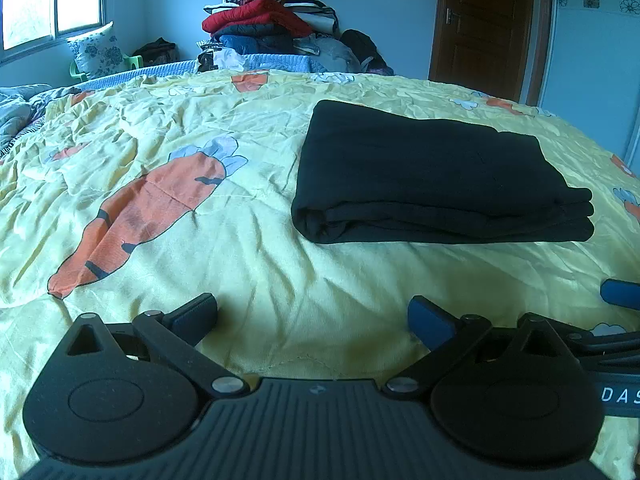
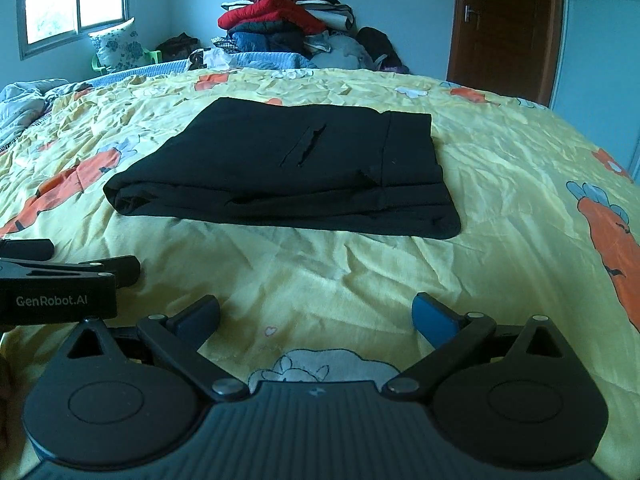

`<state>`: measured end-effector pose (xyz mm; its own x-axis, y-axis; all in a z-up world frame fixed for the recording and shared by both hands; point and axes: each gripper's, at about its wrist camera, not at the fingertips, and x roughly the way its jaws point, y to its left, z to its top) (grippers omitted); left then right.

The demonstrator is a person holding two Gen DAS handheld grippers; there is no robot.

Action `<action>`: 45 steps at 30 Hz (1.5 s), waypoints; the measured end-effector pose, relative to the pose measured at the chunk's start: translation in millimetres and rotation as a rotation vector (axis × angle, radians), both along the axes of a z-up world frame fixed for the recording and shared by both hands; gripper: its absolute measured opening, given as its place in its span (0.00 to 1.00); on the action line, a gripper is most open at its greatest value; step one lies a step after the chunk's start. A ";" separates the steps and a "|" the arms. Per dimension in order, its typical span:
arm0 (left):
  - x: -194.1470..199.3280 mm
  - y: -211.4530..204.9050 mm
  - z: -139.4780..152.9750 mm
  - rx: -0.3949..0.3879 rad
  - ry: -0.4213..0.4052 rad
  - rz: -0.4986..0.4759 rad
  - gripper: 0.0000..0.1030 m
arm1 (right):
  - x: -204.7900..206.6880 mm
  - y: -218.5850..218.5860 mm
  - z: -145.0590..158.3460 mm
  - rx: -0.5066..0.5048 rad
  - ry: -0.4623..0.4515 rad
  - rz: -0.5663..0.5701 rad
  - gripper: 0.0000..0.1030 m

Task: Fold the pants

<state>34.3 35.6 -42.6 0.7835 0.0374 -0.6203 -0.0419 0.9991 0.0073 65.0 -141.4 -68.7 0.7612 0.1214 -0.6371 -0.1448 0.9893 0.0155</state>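
Black pants (image 1: 432, 172) lie folded into a flat rectangle on the yellow carrot-print bedspread (image 1: 256, 240), ahead and to the right in the left wrist view. In the right wrist view the same pants (image 2: 288, 172) sit straight ahead, a pocket slit on top. My left gripper (image 1: 312, 316) hovers low over the bedspread, open, nothing between its blue pads, well short of the pants. My right gripper (image 2: 316, 314) is open too and holds nothing. The left gripper (image 2: 92, 270) shows at the left edge of the right wrist view; one blue pad of the right gripper (image 1: 620, 294) shows at the left view's right edge.
A tall heap of clothes and quilts (image 1: 264, 20) stands beyond the far edge of the bed. A rumpled grey quilt (image 1: 16, 112) lies at the left. A brown door (image 1: 484, 28) is at the back right, a window (image 1: 48, 4) and flowered pillow (image 1: 98, 50) at the back left.
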 end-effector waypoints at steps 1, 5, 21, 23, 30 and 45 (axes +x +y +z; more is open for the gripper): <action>0.0 0.0 0.0 0.000 0.000 0.000 1.00 | -0.2 0.0 0.2 -0.001 0.000 0.000 1.00; 0.0 0.0 -0.1 0.000 0.000 0.000 1.00 | -0.3 -0.1 0.1 0.000 0.000 0.000 1.00; 0.1 0.0 -0.1 0.000 0.000 0.000 1.00 | 2.7 2.4 0.2 -0.005 -0.002 -0.001 1.00; 0.1 0.1 -0.1 0.000 0.000 0.000 1.00 | 1.3 2.1 0.0 -0.006 -0.003 -0.002 1.00; 0.1 0.0 -0.1 0.000 0.000 0.000 1.00 | 1.1 1.7 -0.1 -0.006 -0.002 -0.002 1.00; 0.1 -0.1 0.0 0.000 0.000 0.000 1.00 | 1.2 1.6 -0.5 -0.005 -0.003 -0.002 1.00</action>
